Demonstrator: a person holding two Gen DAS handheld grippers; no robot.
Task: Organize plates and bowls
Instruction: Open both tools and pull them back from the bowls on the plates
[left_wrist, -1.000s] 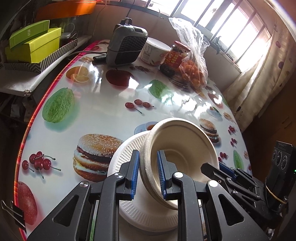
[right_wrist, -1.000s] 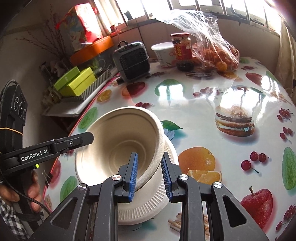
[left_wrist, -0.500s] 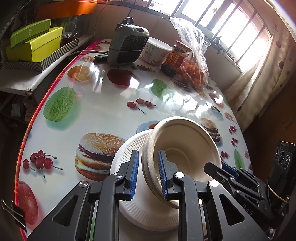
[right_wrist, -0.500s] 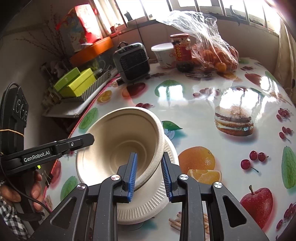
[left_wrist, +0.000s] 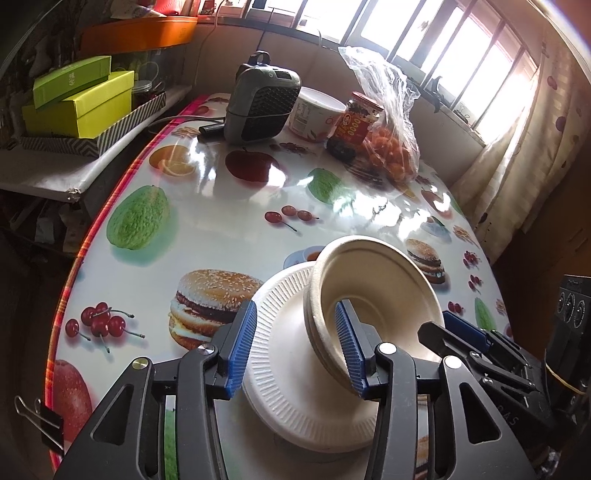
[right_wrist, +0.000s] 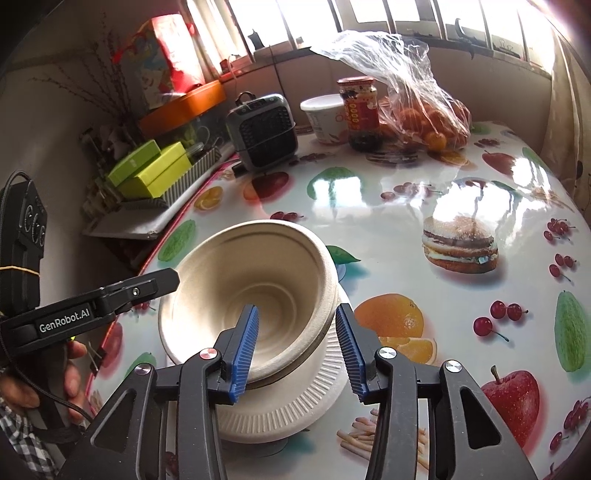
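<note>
Sunlit windows and a cluttered sill back our glossy table (left_wrist: 229, 236), its oilcloth printed with burgers and fruit; a small heater (left_wrist: 264, 107), a tub, a sauce jar (left_wrist: 352, 125) and a bag of oranges (right_wrist: 428, 122) stand well apart at the far edge.

Near us lies the stack of white fluted paper plates (left_wrist: 295, 376), and on it sits our stack of beige pulp bowls (right_wrist: 251, 295), tilted rather than flat, its mouth leaning toward the right-hand camera.

We judge these bowls very light and fairly stiff, with a thin wall that would buckle under a hard squeeze. The matte fibre should give the ribbed pads good bite, so the rolled rim is where we would take hold, one finger inside and one outside. Being so light, the stack could skid or tip at a nudge.

Both hands point steeply down at the table from opposite sides. Our left gripper (left_wrist: 299, 347) straddles the near rim; its jaws have just been opening, and they stand apart with both pads clear of the wall. Our right gripper (right_wrist: 295, 350) does the same at the opposite rim, jaws just spread, the rim between them, nothing gripped.
</note>
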